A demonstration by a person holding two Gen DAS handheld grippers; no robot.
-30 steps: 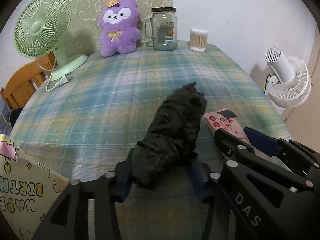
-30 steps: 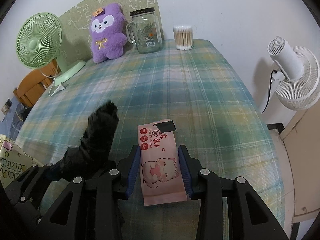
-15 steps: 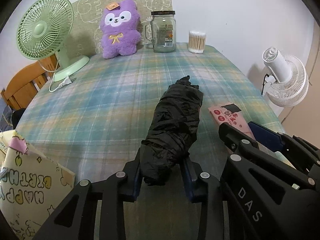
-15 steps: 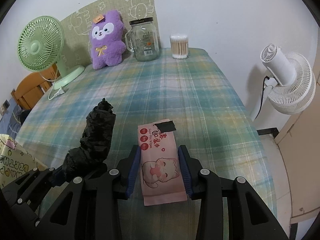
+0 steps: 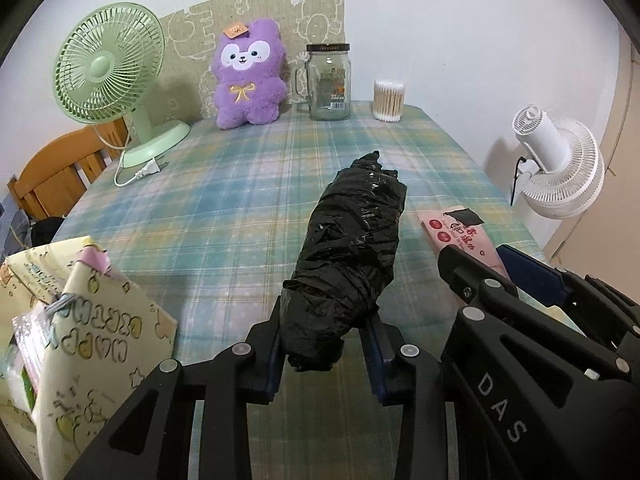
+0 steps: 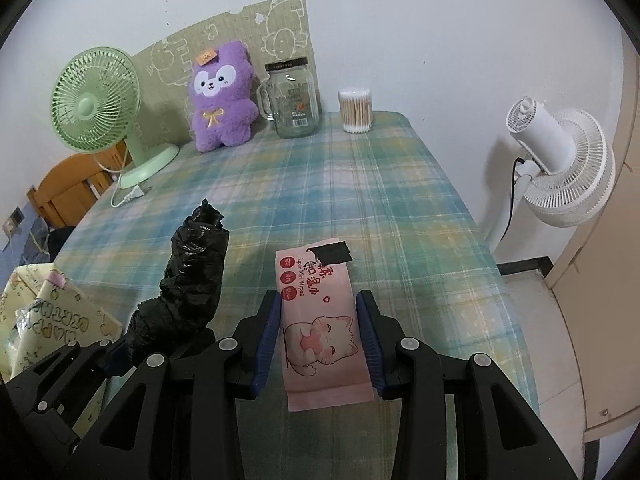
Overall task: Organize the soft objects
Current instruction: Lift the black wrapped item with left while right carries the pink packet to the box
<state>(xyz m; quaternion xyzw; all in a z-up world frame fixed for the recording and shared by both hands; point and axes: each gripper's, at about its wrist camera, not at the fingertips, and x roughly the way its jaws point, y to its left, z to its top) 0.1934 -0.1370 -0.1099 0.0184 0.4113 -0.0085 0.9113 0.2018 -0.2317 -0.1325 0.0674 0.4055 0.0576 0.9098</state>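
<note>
Each tool is a matte black plastic frame of angular, cut-out struts that taper into two fingers. The left tool [image 5: 326,344] carries dark blue pads on the inner faces of its fingers, with round silver screw heads at the linkage joints behind them. The right tool [image 6: 320,340] is built alike; from the left camera its side strut shows pale "DAS" lettering.

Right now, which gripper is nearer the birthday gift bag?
Left. The left gripper, shut on the black bag roll, is beside the gift bag; the right gripper, holding the wipes pack, is farther off.
</note>
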